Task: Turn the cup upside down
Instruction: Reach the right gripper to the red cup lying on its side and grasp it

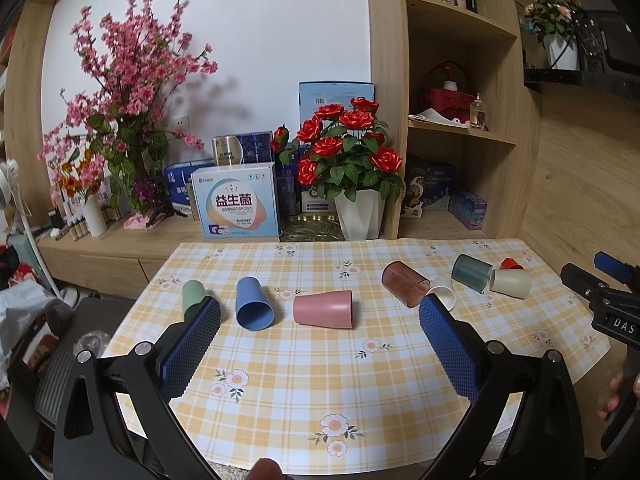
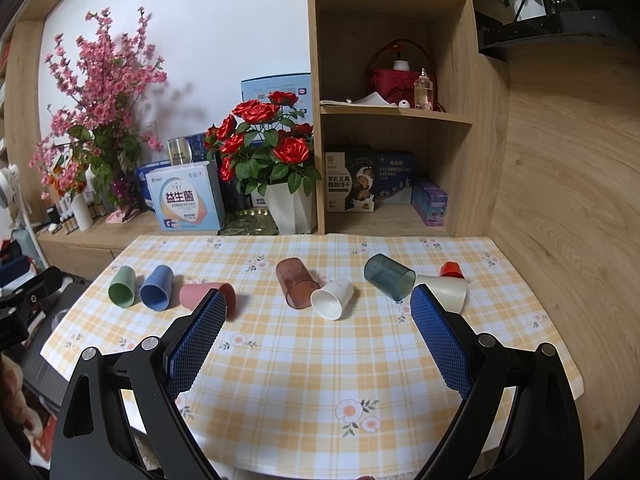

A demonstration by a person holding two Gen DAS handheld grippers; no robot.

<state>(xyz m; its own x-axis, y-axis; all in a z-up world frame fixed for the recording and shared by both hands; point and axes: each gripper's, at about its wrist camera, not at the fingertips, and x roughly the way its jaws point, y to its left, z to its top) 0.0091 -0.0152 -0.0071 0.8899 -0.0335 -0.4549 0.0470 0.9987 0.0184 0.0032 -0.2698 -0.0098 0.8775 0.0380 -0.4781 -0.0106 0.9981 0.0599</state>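
Checked yellow floral tablecloth [image 2: 304, 360] is carrying eight empty cups lying sideways along its far edge, pink plastic cup [image 1: 323, 308] included; we are holding left gripper [image 1: 320, 316] and right gripper [image 2: 316, 312] spread wide, grasping nothing.

Wall: white [image 1: 260, 40], at 12 o'clock.
Shelving: light wooden shelf unit [image 2: 392, 116], at 1 o'clock.
Sideboard: low wooden sideboard [image 1: 120, 248], at 10 o'clock.
Light: soft, possibly daylight.

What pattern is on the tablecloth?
Yellow-and-white plaid with flowers on the tablecloth; clearest in the right wrist view.
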